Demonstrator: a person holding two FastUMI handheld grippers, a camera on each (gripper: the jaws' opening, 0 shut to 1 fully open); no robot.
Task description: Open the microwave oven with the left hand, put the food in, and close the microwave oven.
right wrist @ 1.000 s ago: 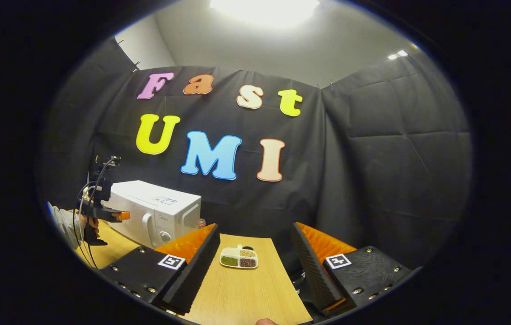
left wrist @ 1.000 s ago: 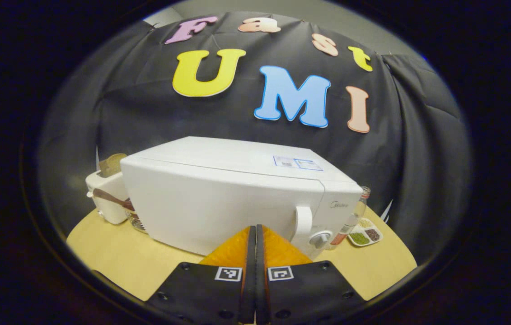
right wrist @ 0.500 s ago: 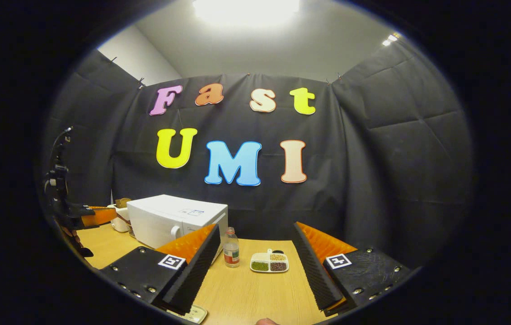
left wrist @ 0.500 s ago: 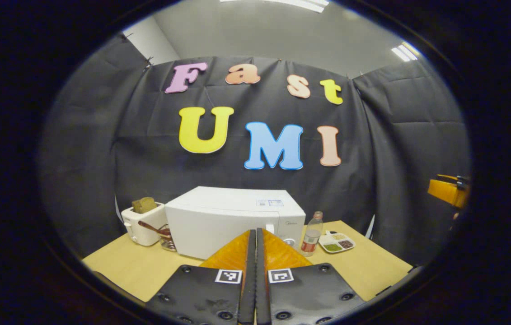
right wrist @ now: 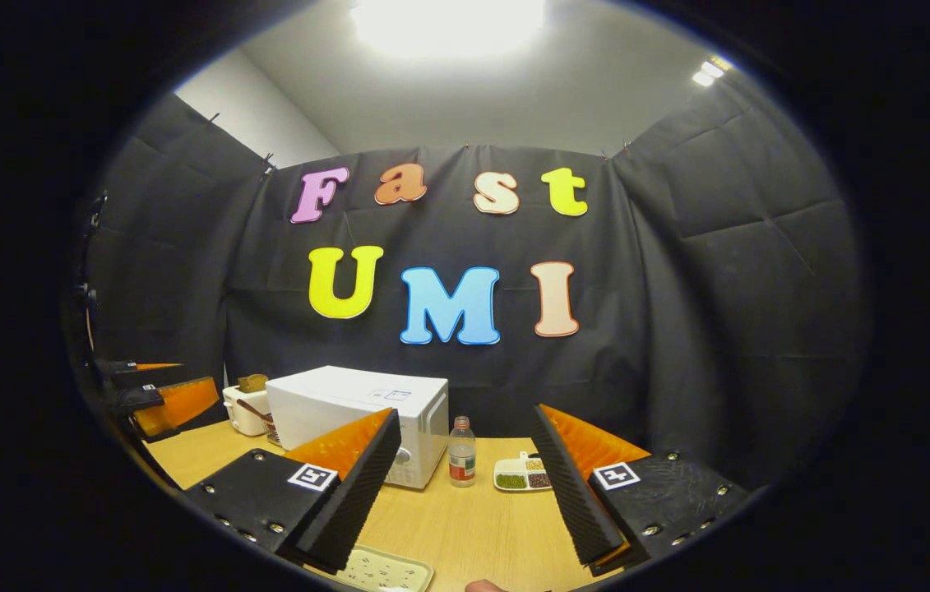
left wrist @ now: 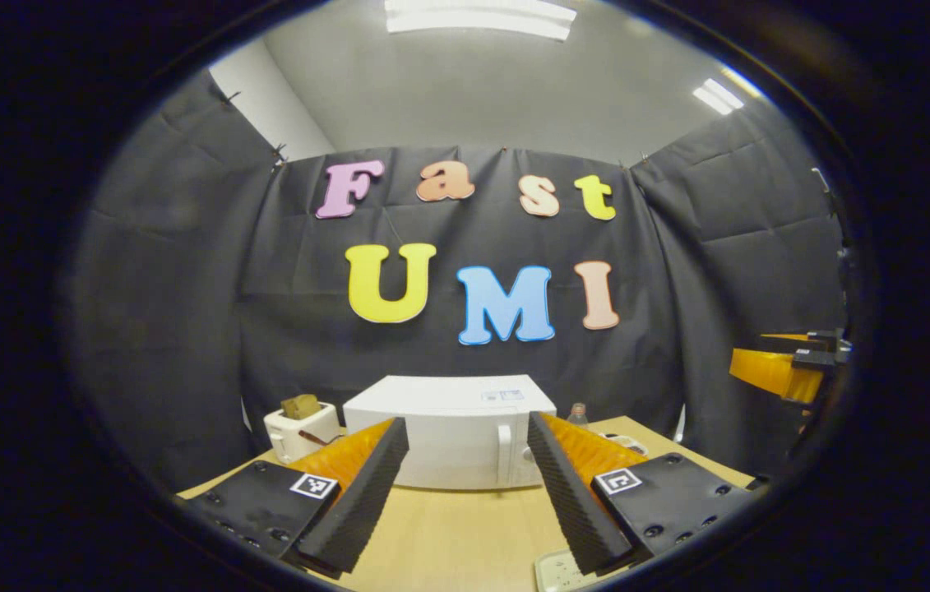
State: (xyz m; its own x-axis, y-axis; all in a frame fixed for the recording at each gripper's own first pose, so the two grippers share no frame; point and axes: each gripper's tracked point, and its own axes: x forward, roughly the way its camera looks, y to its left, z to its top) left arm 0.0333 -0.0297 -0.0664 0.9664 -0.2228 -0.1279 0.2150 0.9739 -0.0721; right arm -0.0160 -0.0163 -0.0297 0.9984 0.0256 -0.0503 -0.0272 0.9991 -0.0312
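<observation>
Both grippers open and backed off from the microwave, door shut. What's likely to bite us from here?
1. The bottle stands beside the microwave, on the handle side; a door swing or reach may topple it.
2. The left gripper has far to travel, so it could miss the slim handle.
</observation>
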